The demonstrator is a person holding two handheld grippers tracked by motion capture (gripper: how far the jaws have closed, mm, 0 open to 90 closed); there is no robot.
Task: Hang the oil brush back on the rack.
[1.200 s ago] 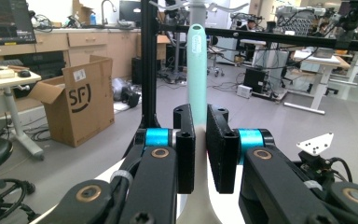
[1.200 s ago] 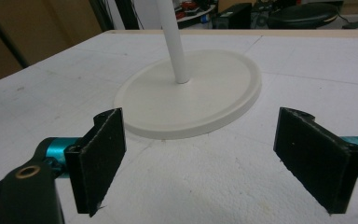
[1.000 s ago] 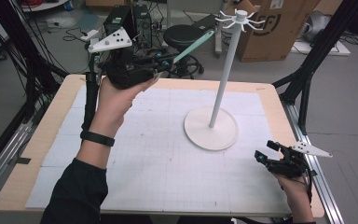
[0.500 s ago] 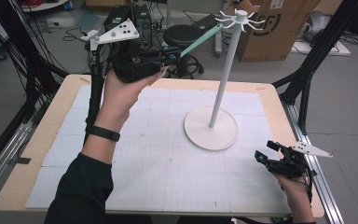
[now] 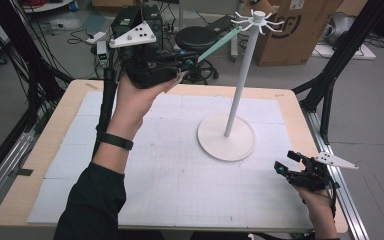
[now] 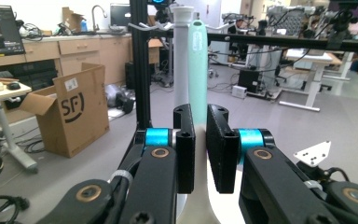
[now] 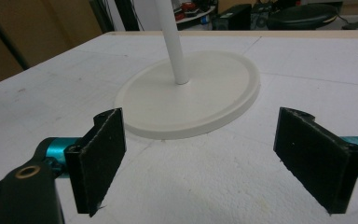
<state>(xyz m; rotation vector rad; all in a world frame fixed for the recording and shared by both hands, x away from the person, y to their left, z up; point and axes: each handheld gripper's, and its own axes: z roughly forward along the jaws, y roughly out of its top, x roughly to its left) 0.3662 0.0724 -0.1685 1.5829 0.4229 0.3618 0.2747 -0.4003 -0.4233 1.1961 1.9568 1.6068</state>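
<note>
A long mint-green tool [image 5: 219, 44] is held level-high in my left gripper [image 5: 187, 57], raised above the table's far edge. Its tip reaches the hook ring [image 5: 256, 19] on top of the white stand; whether they touch I cannot tell. In the left gripper view the jaws of the left gripper [image 6: 200, 116] press on the mint-green tool [image 6: 197, 70], with the stand's pole [image 6: 181, 56] right behind it. The stand's round base [image 5: 226, 137] sits right of the mat's centre. My right gripper [image 5: 282, 167] rests low near the front right corner, open, its jaws [image 7: 205, 140] facing the base [image 7: 191, 100].
A white gridded mat [image 5: 170, 170] covers the wooden table [image 5: 40, 155]. Black frame posts [image 5: 330, 75] stand at the table's right and left sides. Behind the table are a stool [image 5: 196, 37], a cardboard box [image 5: 290, 35] and cables on the floor.
My left hand has carried the mint-green tool slightly up and to the right, bringing its tip closer to the hook ring. The right gripper has stayed in place.
</note>
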